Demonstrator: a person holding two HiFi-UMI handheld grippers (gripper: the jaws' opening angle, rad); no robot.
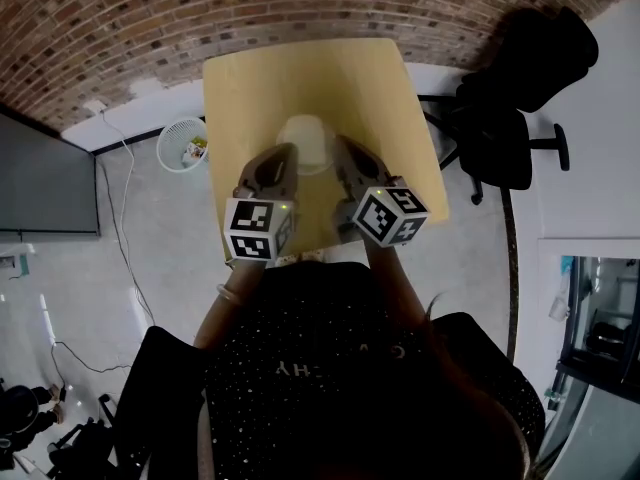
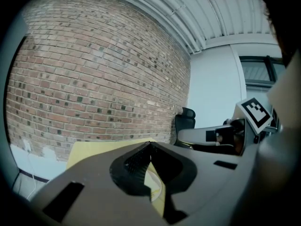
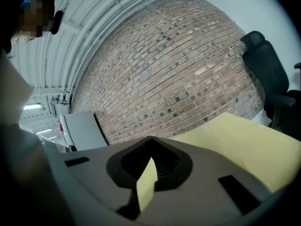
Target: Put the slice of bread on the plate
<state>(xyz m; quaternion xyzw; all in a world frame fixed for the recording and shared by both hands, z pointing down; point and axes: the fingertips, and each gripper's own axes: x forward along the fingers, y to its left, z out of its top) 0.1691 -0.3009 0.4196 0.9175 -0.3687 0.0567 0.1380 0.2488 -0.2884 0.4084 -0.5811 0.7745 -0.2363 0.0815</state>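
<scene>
both your left gripper (image 2: 149, 146) and right gripper (image 3: 150, 140) are closed, empty; part the fingers before reaching past the plate (image 1: 306, 133) between their tips.

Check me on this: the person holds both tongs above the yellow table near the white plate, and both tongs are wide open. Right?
No: both are shut. The left gripper view shows the left tongs, and the right gripper view the right tongs, with tips together and nothing between. The rest holds: both are above the yellow table, near the white plate.
</scene>
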